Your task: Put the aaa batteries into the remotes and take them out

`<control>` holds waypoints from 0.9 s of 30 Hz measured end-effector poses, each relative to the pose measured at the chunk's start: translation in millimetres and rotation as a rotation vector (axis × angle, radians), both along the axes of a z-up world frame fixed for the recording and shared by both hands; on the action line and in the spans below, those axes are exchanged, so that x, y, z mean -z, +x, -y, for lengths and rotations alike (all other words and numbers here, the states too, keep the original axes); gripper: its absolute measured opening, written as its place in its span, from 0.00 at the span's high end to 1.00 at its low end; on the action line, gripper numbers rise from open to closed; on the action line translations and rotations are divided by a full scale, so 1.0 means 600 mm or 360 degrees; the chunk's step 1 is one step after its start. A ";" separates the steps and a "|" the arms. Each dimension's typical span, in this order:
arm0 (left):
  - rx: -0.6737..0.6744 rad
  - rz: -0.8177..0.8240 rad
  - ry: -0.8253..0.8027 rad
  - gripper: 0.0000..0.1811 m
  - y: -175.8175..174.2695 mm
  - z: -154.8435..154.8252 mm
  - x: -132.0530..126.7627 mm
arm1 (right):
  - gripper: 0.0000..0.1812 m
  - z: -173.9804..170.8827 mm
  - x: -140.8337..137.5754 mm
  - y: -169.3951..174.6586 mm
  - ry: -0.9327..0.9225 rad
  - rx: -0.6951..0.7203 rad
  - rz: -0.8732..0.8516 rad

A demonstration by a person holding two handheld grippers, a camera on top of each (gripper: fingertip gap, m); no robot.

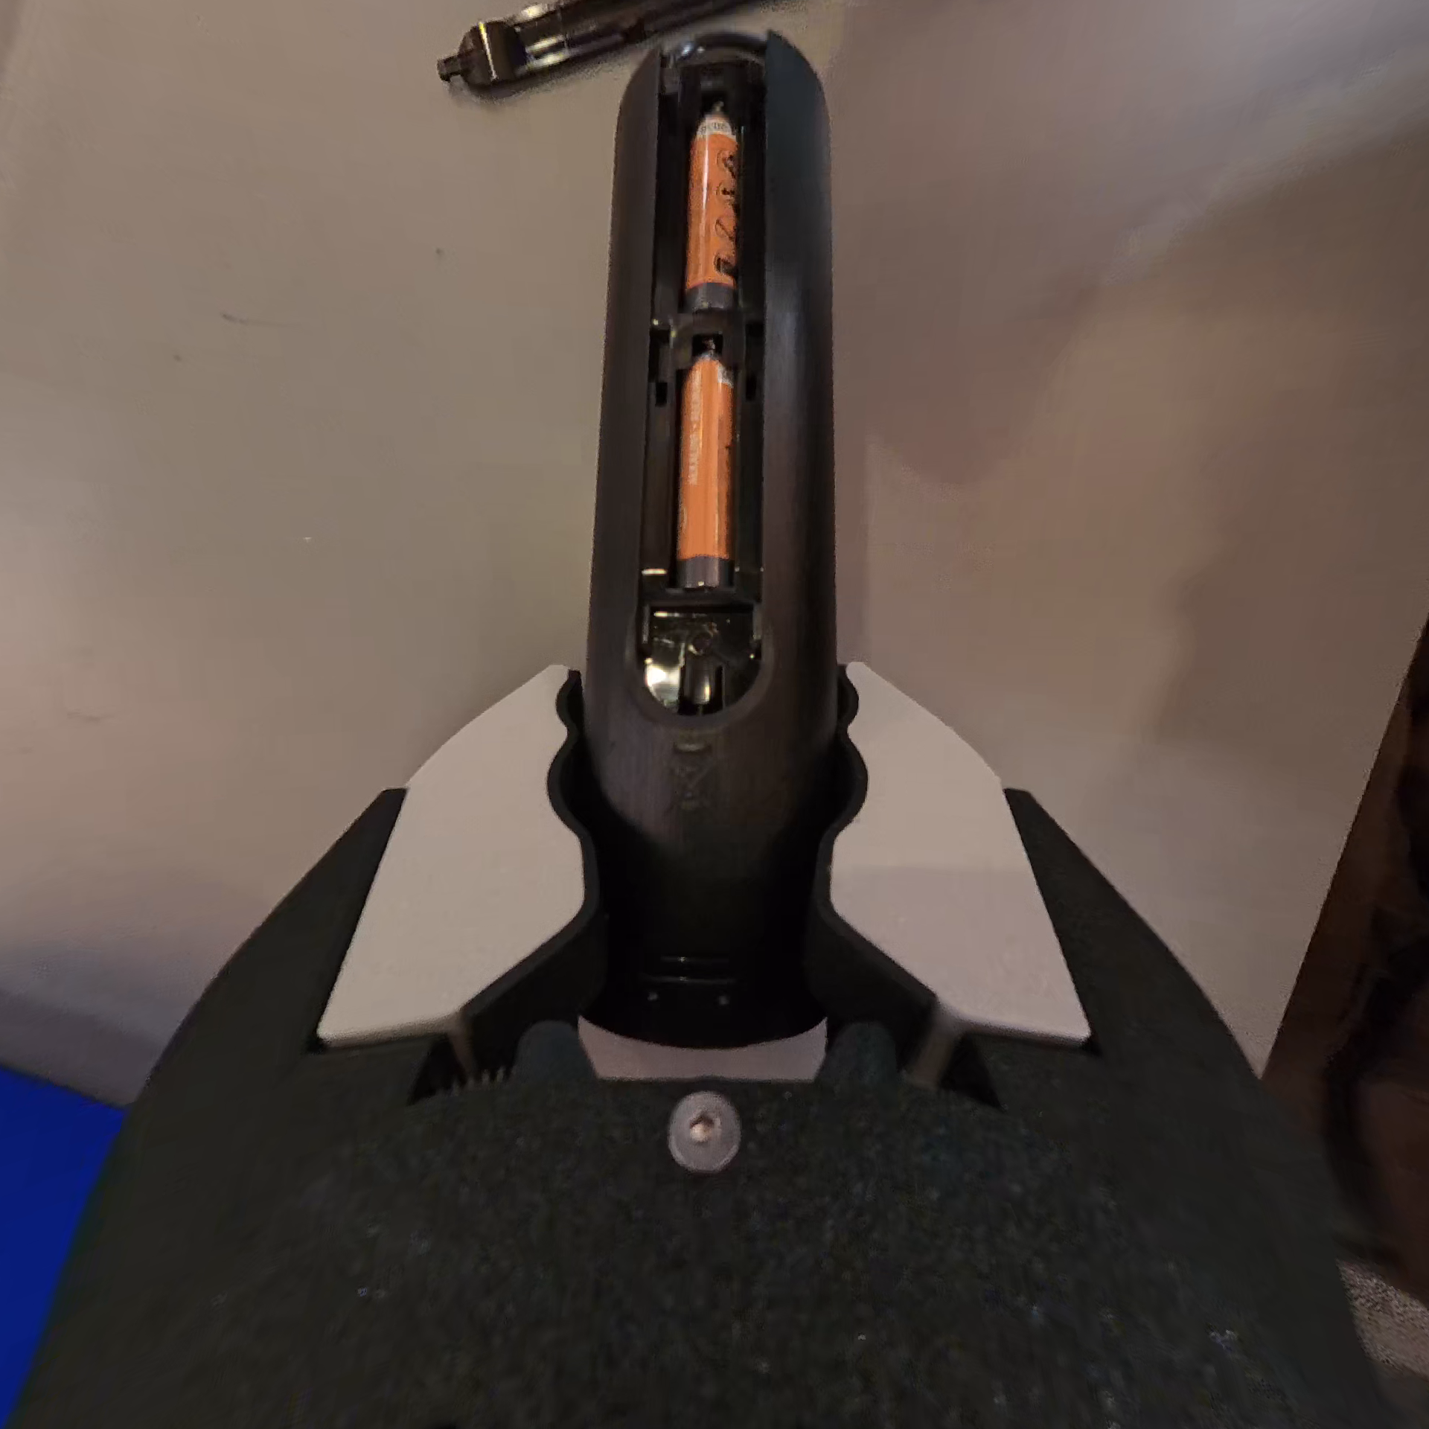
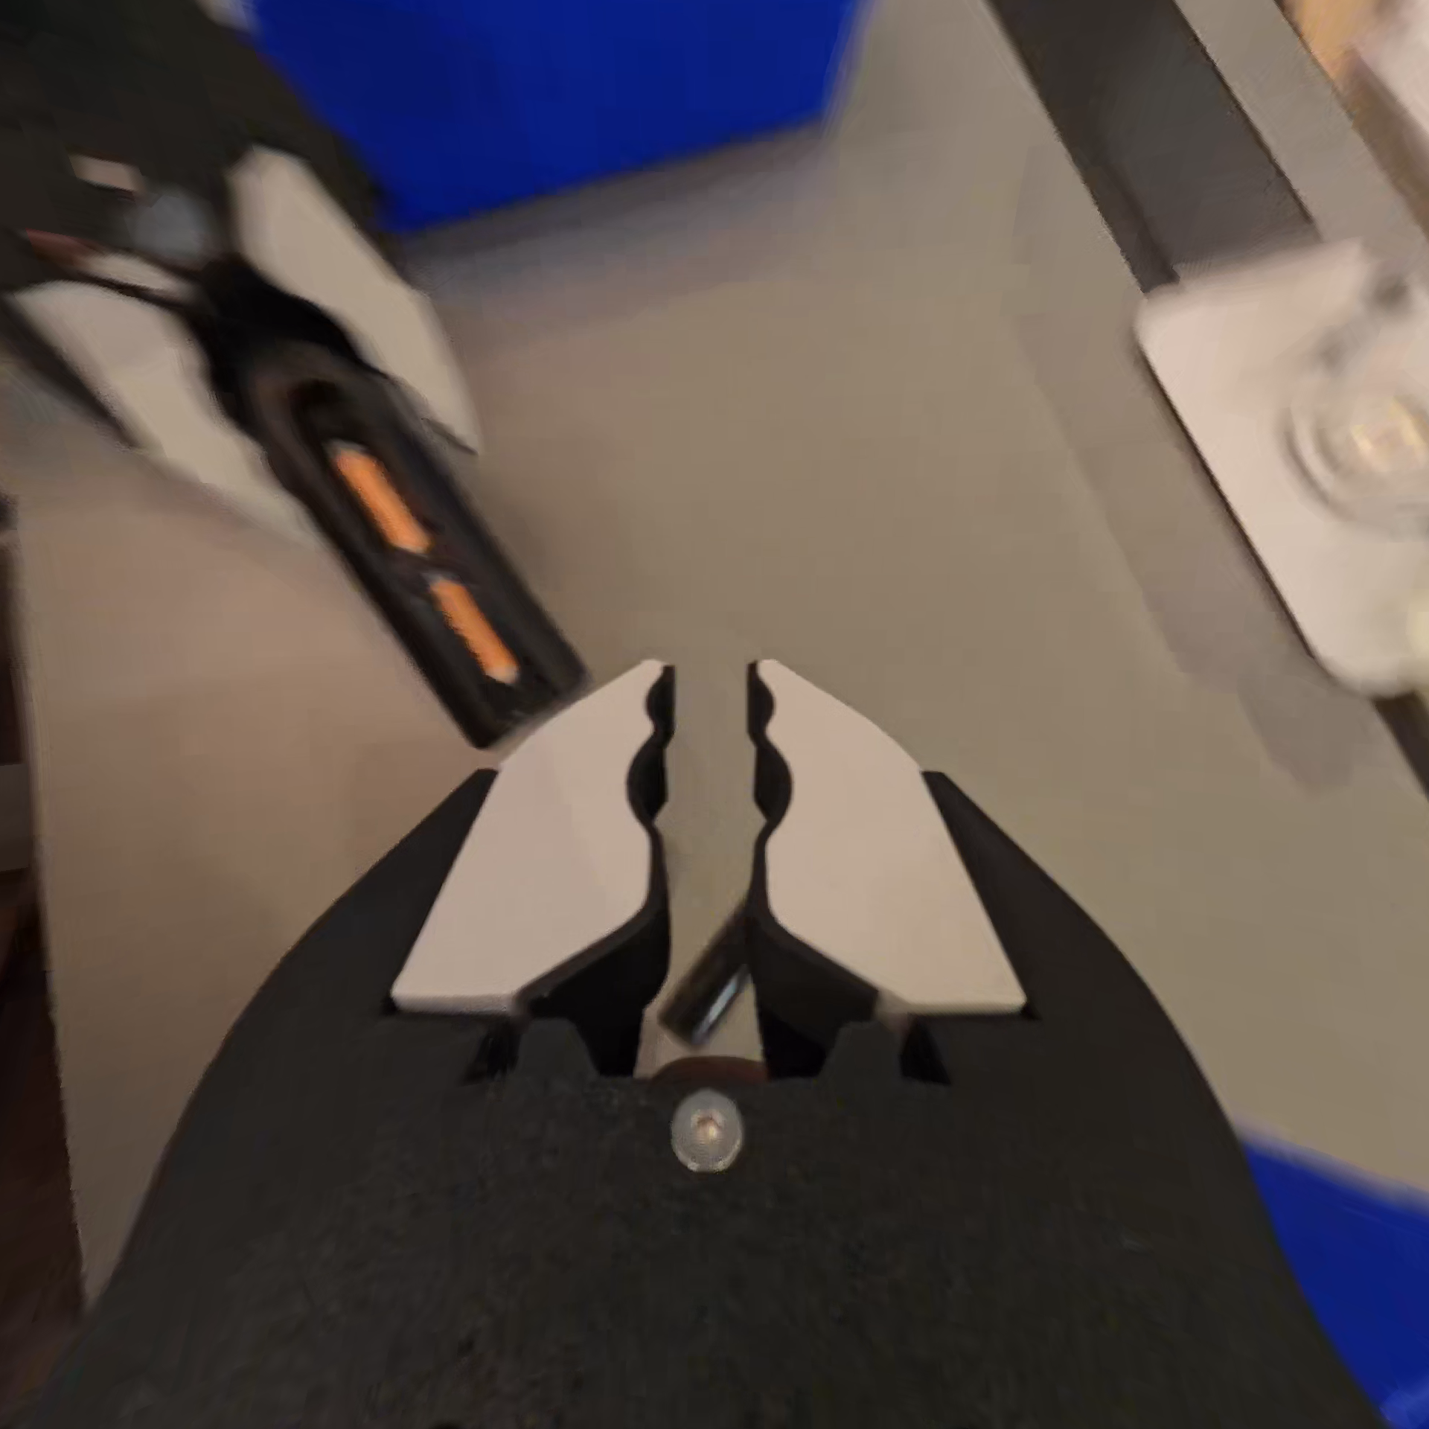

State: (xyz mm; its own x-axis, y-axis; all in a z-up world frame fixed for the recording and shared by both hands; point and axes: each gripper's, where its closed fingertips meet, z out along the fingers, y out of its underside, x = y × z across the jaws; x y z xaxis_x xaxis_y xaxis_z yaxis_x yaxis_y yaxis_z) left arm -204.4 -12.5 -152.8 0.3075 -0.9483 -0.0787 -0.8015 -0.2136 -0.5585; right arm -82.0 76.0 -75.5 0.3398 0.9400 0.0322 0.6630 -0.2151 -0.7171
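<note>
Grey bench (image 1: 232,387), remote's battery bay left uncovered.
Remote (image 1: 711,773) is clamped in left tongs (image 1: 707,700), long axis straight ahead; both batteries (image 1: 704,472) seated. Right tongs (image 2: 710,680), parted and empty, are angled just beside its far end.

Left gripper (image 1: 707,742) with its jaws squeezed tight on the sides of a remote (image 1: 715,433), right gripper (image 2: 710,680) held up, jaws a little apart, nothing between them

Open black remote (image 1: 711,479), two orange batteries (image 1: 705,472)
</note>
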 end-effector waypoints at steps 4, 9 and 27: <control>0.0038 -0.0027 0.0011 0.66 -0.003 0.007 0.004 | 0.84 -0.010 0.077 0.093 -0.0192 0.0603 0.0193; 0.0079 0.0034 -0.0001 0.66 0.003 0.015 -0.004 | 0.79 0.016 0.159 0.145 -0.0224 0.0917 0.0291; 0.0098 0.0235 -0.0178 0.66 0.008 0.017 0.001 | 0.90 0.058 0.200 0.172 -0.0322 0.1271 -0.0158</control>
